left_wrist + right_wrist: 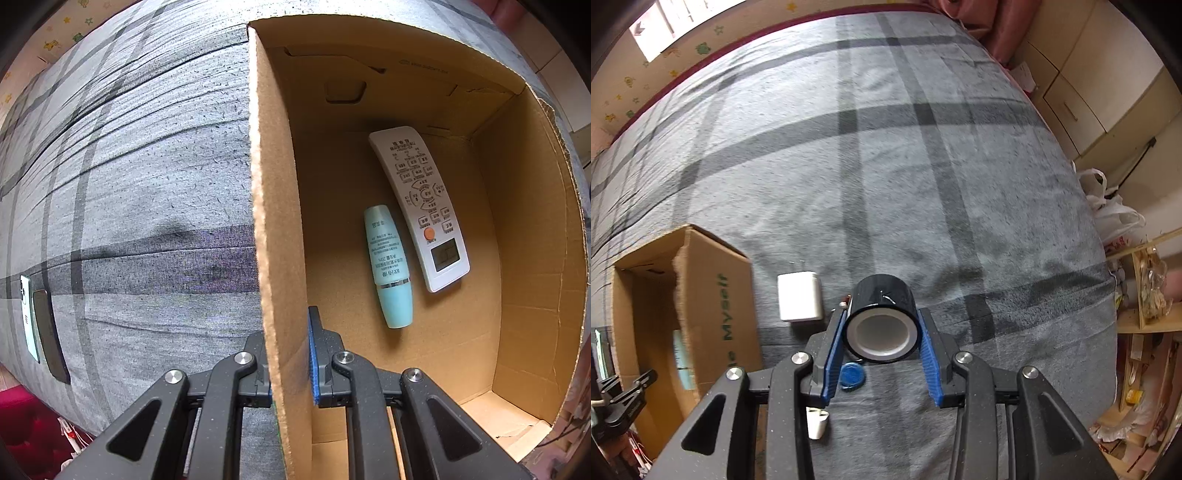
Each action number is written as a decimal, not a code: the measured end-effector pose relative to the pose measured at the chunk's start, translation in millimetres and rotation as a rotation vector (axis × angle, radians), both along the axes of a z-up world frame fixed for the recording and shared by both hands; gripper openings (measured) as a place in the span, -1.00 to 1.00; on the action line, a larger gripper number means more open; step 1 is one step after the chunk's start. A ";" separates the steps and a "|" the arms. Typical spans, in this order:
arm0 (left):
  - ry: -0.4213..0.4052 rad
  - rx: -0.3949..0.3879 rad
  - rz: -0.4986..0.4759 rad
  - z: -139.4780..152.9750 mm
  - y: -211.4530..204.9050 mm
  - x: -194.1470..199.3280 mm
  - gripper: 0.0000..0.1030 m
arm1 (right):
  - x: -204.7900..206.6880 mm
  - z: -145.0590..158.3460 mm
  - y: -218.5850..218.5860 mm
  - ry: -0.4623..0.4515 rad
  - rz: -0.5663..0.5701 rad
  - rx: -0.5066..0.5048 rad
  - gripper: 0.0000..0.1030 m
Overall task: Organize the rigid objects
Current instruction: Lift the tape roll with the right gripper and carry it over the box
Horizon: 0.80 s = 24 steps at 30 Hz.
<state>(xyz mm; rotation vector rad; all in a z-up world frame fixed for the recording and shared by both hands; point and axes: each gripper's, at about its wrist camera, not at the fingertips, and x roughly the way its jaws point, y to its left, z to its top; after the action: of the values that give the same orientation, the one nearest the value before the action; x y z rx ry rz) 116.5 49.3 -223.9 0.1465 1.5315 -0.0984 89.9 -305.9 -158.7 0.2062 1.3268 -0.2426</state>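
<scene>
Left wrist view
Left gripper [291, 369]: clamped tight on the near wall of the cardboard box [273, 221], one finger outside, one inside, pointing straight down.
Box contents: a white remote control [421, 206] and a pale blue bottle [388, 266] lie side by side on the floor, close together, with bare cardboard all round them.
Outside the box: two phones [40, 325] lie at the far left edge of the grey checked bedspread [147, 166], well apart from the box.
Risk here: the wall is thin card; if that hand pulls or twists, I'd expect the wall to bend or the box to slide on the soft cover.

Right wrist view
Right gripper [882, 339]: partly closed round a black roll of tape [882, 321], pads pressing on its curved sides, hollow core facing the camera, raised above the bed.
Left on the bed: a white charger block [799, 301] just beside the box, a small blue cap [852, 374] and a small white piece [817, 426] beneath the gripper.
Risk here: the roll is smooth and round, so it may turn or slip out on the way to the box.
Risk at the drop: released over the remote or bottle, it could knock them, or roll on landing.
</scene>
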 end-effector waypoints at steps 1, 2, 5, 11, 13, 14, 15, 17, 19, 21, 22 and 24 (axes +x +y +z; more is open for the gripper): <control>-0.001 0.000 -0.001 0.0 -0.1 0.0 -0.74 | 1.6 3.9 3.6 -0.001 0.005 -0.002 -0.22; -0.001 0.000 -0.002 -0.2 -0.3 -0.1 -0.74 | 3.5 6.8 7.1 0.000 0.010 -0.005 -0.22; -0.002 0.000 -0.001 -0.1 -0.3 0.2 -0.74 | 8.1 17.0 18.8 -0.006 0.027 -0.006 -0.22; 0.000 -0.003 0.000 0.1 0.0 0.6 -0.74 | 16.4 36.0 47.4 -0.029 0.080 0.007 -0.22; -0.001 -0.002 0.000 0.4 0.7 0.7 -0.74 | 18.9 41.0 56.9 -0.035 0.099 0.012 -0.22; -0.001 -0.001 -0.002 0.4 0.8 0.7 -0.74 | 19.6 43.1 62.1 -0.038 0.110 0.016 -0.22; -0.001 -0.001 -0.004 0.6 0.9 0.9 -0.74 | 20.5 45.0 68.3 -0.040 0.123 0.021 -0.22; -0.001 -0.002 -0.007 1.0 1.0 0.9 -0.74 | 21.9 47.3 79.7 -0.040 0.147 0.026 -0.22; -0.001 -0.004 -0.009 1.1 0.3 0.5 -0.74 | 23.3 49.4 92.6 -0.040 0.179 0.033 -0.22; -0.003 -0.003 -0.007 1.4 0.2 0.4 -0.74 | 24.0 50.9 105.0 -0.041 0.209 0.039 -0.22; -0.004 -0.004 -0.005 1.6 0.2 0.4 -0.74 | 24.2 51.1 110.5 -0.041 0.221 0.042 -0.22; -0.003 -0.007 -0.002 1.2 0.8 0.2 -0.74 | 24.2 50.9 121.8 -0.039 0.245 0.050 -0.22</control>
<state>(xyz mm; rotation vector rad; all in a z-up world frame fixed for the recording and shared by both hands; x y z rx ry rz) 116.7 50.1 -222.7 0.1421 1.5280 -0.1051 114.1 -184.1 -107.8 0.0887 1.3061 0.0018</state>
